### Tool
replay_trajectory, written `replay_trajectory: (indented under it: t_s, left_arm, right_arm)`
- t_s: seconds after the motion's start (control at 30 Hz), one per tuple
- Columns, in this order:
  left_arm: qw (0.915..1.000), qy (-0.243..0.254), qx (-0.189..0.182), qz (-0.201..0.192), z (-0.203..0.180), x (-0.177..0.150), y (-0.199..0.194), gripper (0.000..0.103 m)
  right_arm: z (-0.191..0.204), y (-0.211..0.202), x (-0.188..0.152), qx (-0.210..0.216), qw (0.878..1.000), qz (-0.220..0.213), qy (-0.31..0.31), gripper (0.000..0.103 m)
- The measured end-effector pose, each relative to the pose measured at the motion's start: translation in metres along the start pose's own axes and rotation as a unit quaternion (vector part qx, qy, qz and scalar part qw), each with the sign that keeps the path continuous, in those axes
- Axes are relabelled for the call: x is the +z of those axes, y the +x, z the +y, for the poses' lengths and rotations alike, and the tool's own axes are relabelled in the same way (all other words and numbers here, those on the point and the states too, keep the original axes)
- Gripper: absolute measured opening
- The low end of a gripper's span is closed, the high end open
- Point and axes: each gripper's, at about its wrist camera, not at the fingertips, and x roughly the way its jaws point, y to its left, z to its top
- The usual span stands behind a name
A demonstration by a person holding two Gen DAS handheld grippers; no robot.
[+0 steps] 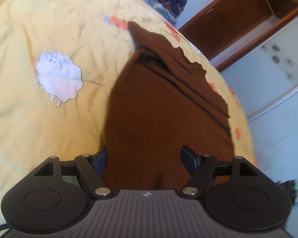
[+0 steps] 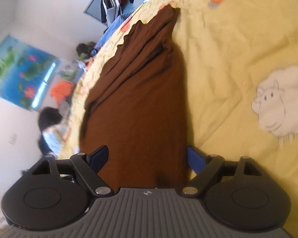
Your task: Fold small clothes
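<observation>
A brown garment (image 1: 164, 107) lies on the yellow bedspread (image 1: 49, 119), bunched into long folds toward its far end; wavy hem along one edge; near end spread smoother (image 2: 141, 119)

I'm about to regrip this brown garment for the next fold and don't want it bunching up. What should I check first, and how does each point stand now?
1. Left gripper open: ok, the fingers stand wide apart.
2. Right gripper open: ok, the fingers are spread.
3. Brown garment free of the pads: cannot tell; cloth lies between both pairs of fingers, contact unclear.
4. Garment lying flat: not ok, ridges and folds run along its far part.
5. Garment fully on the yellow bedspread: ok.
6. Space beside it for folding: ok, bare bedspread by the sheep print.
</observation>
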Motion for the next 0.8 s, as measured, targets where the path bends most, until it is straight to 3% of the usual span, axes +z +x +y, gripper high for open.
replay_trajectory:
  t_s: [0.1,0.17,0.2,0.23,0.27,0.3,0.43,0.47,0.5,0.53,0.6,0.67,0.73,0.8]
  left_arm:
    - [0.9999,-0.009,0.001,0.009,0.003,0.005,0.001,0.065]
    - [0.9997,0.001,0.021,0.012,0.001,0.007,0.002,0.040]
    - [0.9994,0.005,0.031,0.016,0.002,0.006,0.003,0.031]
    - [0.9989,0.007,0.043,0.017,0.003,0.006,0.004,0.017]
    - [0.9983,0.008,0.055,0.017,0.004,0.006,0.004,0.006]
    - [0.9977,0.009,0.065,0.017,0.004,0.007,0.004,0.004]
    - [0.9957,0.037,0.084,0.007,0.005,0.004,-0.004,0.003]
    - [0.9953,0.048,0.085,0.004,0.004,0.002,-0.004,0.003]
    - [0.9948,0.054,0.086,0.004,0.003,0.002,-0.004,0.004]
    - [0.9952,0.051,0.084,0.008,0.003,0.002,-0.004,0.005]
    - [0.9975,0.024,0.058,0.034,0.007,0.001,-0.005,0.006]
    - [0.9977,-0.015,0.019,0.063,0.017,-0.007,-0.009,0.014]
    - [0.9954,-0.043,-0.020,0.083,0.024,-0.023,-0.011,0.016]
    - [0.9935,-0.061,-0.040,0.087,0.029,-0.036,-0.014,0.016]
  right_arm:
    - [-0.009,-0.001,0.001,0.025,0.999,0.000,0.038,0.077]
    - [-0.012,0.002,0.000,0.010,0.999,0.006,0.043,0.039]
    - [-0.014,0.004,0.000,0.001,0.999,0.012,0.043,0.029]
    - [-0.016,0.006,-0.001,-0.009,0.999,0.019,0.044,0.012]
    - [-0.018,0.007,-0.002,-0.015,0.999,0.020,0.043,0.012]
    - [-0.018,0.006,-0.002,-0.014,0.999,0.015,0.040,0.012]
    - [-0.011,-0.017,-0.003,-0.036,0.999,-0.024,0.005,0.010]
    - [-0.019,-0.018,-0.003,-0.051,0.998,-0.026,0.006,0.003]
    - [-0.028,-0.015,-0.003,-0.062,0.998,-0.023,0.011,0.003]
    - [-0.035,-0.015,-0.004,-0.046,0.998,-0.025,0.027,0.004]
    - [-0.036,-0.015,-0.007,-0.036,0.998,-0.022,0.049,0.016]
    - [-0.028,-0.018,-0.014,-0.020,0.999,-0.010,0.042,0.049]
    - [-0.024,-0.021,-0.027,0.008,0.999,0.009,0.039,0.061]
    - [-0.024,-0.020,-0.043,0.030,0.998,0.033,0.048,0.061]
